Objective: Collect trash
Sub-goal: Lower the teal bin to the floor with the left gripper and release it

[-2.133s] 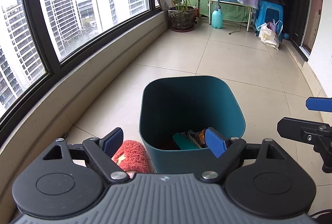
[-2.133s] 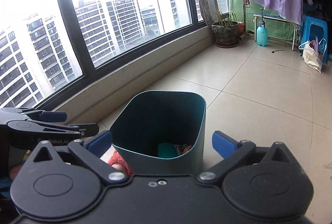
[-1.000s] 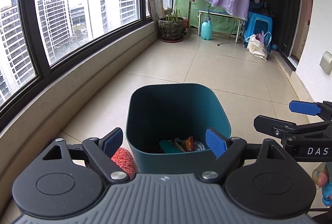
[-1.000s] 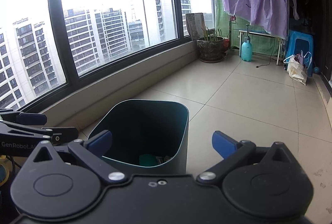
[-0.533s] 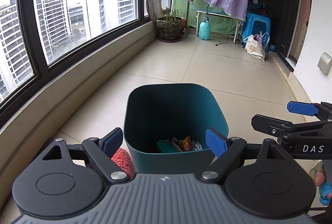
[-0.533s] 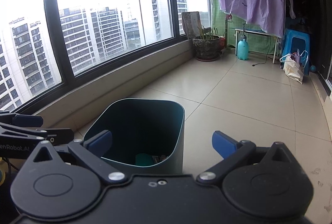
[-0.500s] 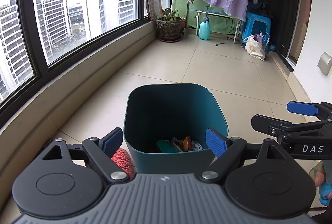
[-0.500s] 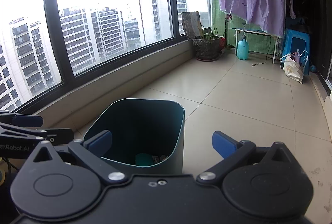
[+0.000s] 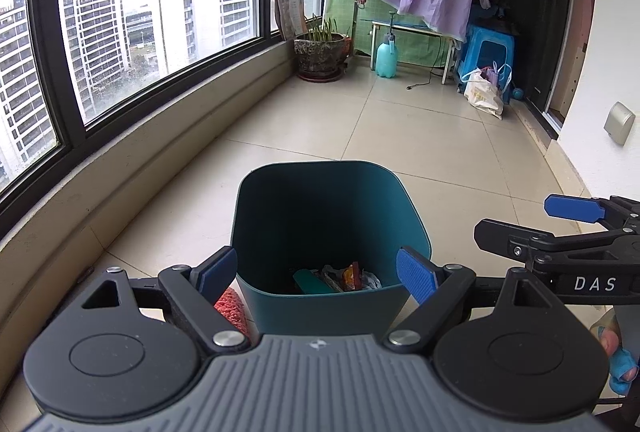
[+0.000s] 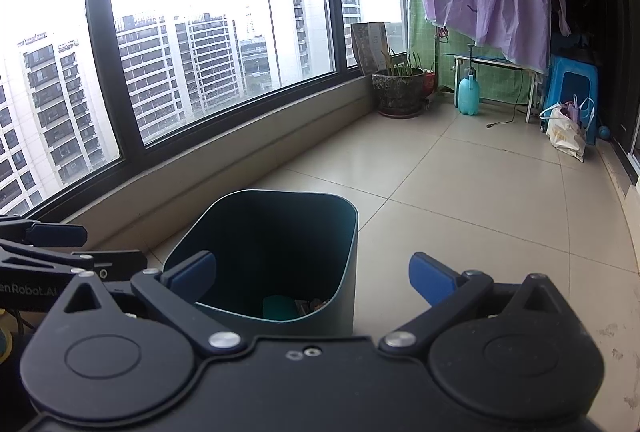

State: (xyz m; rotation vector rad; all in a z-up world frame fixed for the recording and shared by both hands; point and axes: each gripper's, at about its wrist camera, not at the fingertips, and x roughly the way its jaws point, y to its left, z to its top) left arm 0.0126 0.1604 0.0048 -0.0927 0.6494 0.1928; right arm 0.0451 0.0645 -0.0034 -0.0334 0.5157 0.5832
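Note:
A teal trash bin (image 9: 280,192) stands on the tiled floor and shows in the right wrist view too (image 10: 348,252). Wrappers and a teal packet (image 9: 340,278) lie at its bottom. My left gripper (image 9: 318,274) is open and empty, held above the bin's near rim. My right gripper (image 10: 312,274) is open and empty, above the bin's near right side. The right gripper also shows from the side in the left wrist view (image 9: 560,228), and the left gripper in the right wrist view (image 10: 60,248).
A red fuzzy slipper (image 9: 230,308) lies left of the bin. A low window ledge (image 9: 160,152) runs along the left. A potted plant (image 9: 320,50), spray bottle (image 9: 386,58), blue stool (image 9: 488,52) and bag (image 9: 482,94) stand at the far end.
Both grippers have risen and drawn back a little from the bin, so it sits lower and smaller in both views. Both stay open.

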